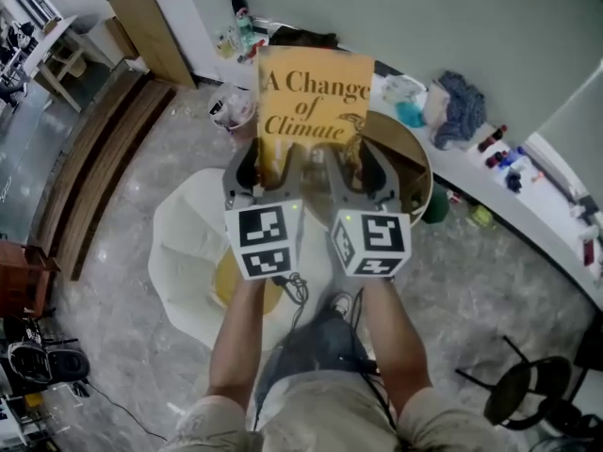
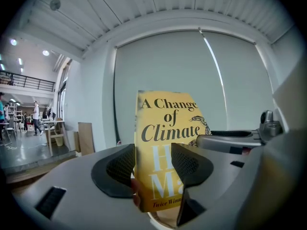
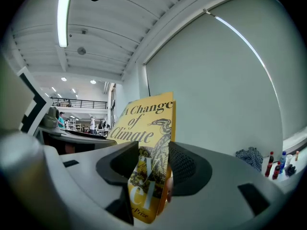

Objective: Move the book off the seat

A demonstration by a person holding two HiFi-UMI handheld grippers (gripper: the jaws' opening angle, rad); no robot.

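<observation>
The left tool (image 1: 267,170) and right tool (image 1: 357,173) each pinch the bottom edge of the upright book (image 1: 311,102) rising above them; it looks light, stiff and slick-covered, best gripped there.

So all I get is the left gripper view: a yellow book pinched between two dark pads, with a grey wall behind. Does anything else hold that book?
Observer: Yes. The right gripper view shows the right tongs shut on the book too, near its lower right corner.
Visitor: Where is the seat?
Observer: In the head view a white seat stands on the floor, well below the book.
Visitor: Is anything on it?
Observer: A yellow cushion, partly hidden from the camera.
</observation>
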